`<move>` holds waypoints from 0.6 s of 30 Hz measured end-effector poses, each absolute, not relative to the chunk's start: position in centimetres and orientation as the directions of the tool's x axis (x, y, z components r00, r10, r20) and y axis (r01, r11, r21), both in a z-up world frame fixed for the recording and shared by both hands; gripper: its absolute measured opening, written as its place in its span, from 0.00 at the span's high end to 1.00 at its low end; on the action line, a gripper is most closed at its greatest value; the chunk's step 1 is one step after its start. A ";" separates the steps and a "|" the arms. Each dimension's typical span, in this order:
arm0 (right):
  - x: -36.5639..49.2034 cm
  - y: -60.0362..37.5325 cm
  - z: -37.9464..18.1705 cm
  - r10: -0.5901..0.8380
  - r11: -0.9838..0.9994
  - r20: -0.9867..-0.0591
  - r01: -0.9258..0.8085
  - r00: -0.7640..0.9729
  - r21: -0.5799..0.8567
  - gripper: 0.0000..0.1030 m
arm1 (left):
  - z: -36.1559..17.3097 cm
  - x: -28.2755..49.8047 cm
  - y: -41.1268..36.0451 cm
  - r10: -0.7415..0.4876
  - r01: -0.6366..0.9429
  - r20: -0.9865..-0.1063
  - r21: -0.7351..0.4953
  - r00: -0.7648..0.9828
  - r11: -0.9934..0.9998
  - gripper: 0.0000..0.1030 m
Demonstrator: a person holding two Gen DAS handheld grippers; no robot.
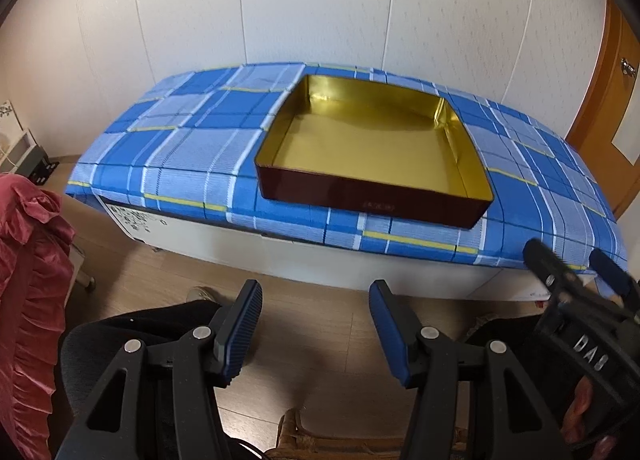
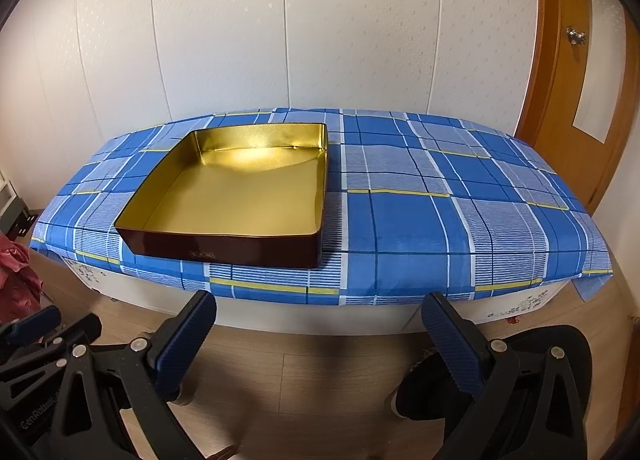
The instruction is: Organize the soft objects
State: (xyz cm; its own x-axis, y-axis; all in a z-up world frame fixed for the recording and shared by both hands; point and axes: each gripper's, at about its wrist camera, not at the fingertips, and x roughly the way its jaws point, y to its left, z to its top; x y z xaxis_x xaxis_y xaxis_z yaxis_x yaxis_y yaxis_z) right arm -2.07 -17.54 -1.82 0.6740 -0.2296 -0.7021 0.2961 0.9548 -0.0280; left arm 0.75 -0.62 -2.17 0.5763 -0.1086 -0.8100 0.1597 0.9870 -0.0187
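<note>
A shallow square box, dark maroon outside and gold inside (image 1: 372,156) (image 2: 236,200), sits empty on a low table covered by a blue plaid cloth (image 1: 188,148) (image 2: 432,220). My left gripper (image 1: 316,300) is open and empty, held above the floor in front of the table. My right gripper (image 2: 320,312) is open and empty, also in front of the table; it shows in the left wrist view (image 1: 576,272) at the right edge. A red ruffled fabric item (image 1: 28,280) (image 2: 16,276) hangs at the far left. No soft object lies on the table.
White wall behind the table. A wooden door (image 1: 612,108) (image 2: 580,60) stands at the right. Wooden floor (image 1: 320,324) lies below the grippers, with my knees and feet in dark clothing. A wicker piece (image 1: 304,436) is at the bottom.
</note>
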 end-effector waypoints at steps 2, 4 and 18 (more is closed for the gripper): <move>-1.7 -18.0 -2.1 -0.239 0.956 -0.696 0.290 0.677 -0.046 0.00 | -3.0 0.9 -0.5 -0.136 0.189 -0.813 -0.033 0.566 0.981 0.45; -1.1 -18.3 -2.8 -0.247 0.961 -0.686 0.266 0.685 -0.079 0.00 | -4.0 1.3 -0.3 -0.161 0.213 -0.831 -0.053 0.533 0.976 0.45; 1.4 -13.5 -14.3 -0.035 0.878 -0.850 -0.390 0.526 -0.278 0.00 | -13.8 5.5 4.5 -0.365 0.084 -0.892 -0.356 0.265 0.931 0.45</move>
State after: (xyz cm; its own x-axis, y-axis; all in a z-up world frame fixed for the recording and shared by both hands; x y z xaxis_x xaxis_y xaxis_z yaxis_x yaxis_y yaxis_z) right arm 1.35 -13.48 -14.28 0.5262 -0.0353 -0.8497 -0.3899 0.8779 -0.2780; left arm 5.54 4.52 -13.77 0.2649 -0.3654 -0.8924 0.0837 0.9306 -0.3562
